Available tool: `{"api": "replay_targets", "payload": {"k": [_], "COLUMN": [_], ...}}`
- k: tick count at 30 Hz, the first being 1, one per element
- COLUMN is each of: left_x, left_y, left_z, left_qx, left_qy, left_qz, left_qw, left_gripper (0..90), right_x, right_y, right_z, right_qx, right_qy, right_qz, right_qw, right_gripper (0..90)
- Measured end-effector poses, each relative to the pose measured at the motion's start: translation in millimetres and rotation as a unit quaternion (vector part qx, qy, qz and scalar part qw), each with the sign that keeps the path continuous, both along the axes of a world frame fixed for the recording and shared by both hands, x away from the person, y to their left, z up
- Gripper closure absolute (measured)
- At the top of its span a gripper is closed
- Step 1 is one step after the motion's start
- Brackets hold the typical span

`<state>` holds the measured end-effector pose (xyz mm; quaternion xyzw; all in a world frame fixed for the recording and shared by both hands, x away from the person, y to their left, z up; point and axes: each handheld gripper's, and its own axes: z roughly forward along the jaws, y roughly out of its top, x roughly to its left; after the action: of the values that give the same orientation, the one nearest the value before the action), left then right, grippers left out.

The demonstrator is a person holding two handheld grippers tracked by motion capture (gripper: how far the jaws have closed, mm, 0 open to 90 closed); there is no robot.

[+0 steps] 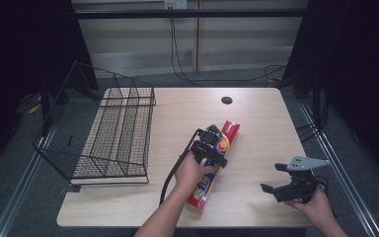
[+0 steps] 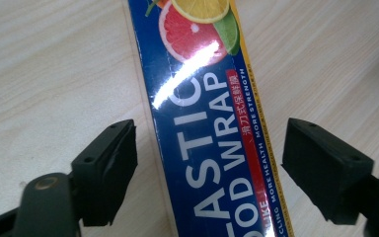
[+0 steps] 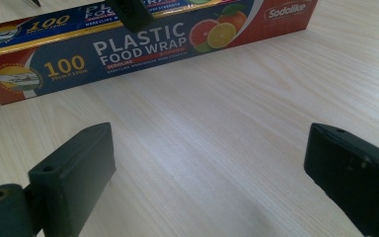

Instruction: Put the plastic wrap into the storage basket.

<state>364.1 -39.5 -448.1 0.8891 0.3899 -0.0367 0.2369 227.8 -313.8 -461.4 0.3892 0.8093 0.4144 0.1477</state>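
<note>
Box between left claw jaws, untouched | left spread | right claw spread

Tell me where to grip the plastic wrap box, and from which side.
Grip the box across its narrow width, near mid-length, coming from above. It lies flat on the table, long and slim, so only the two long side walls fit between jaws. The left gripper is already placed so: open, a jaw on each side, not yet touching. Mid-length should keep it from tipping when lifted.

Dim dark surroundings, evenly lit table, glare on box
</note>
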Motion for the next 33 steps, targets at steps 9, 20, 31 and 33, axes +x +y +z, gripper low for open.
{"api": "replay_targets", "payload": {"k": [9,20,31,33], "left_x": [1.7,-1.2,0.4,-3.0], "left_y": [-4.9,-10.5,-11.8,-14.6], "left_z": [-4.0,-2.5,-2.0,-1.4], "left_qx": [0.012,0.034,0.042,0.053], "left_qy": [0.001,-0.009,0.015,0.001], "left_qz": [0.0,0.001,0.022,0.021], "left_qw": [0.9999,0.9994,0.9988,0.9984], "left_gripper": [23.8,33.2,35.4,36.1], "right_x": [0.5,0.3,0.4,0.5], "right_y": [-1.4,-2.4,-3.0,-3.1], "right_z": [0.6,1.4,1.9,1.9], "right_qx": [0.003,0.005,0.009,0.009], "right_qy": [-0.004,-0.004,-0.007,-0.007], "right_qz": [-0.002,-0.004,-0.005,-0.005], "right_qw": [1.0,1.0,0.9999,0.9999], "right_gripper": [5.1,5.1,5.1,5.1]}}
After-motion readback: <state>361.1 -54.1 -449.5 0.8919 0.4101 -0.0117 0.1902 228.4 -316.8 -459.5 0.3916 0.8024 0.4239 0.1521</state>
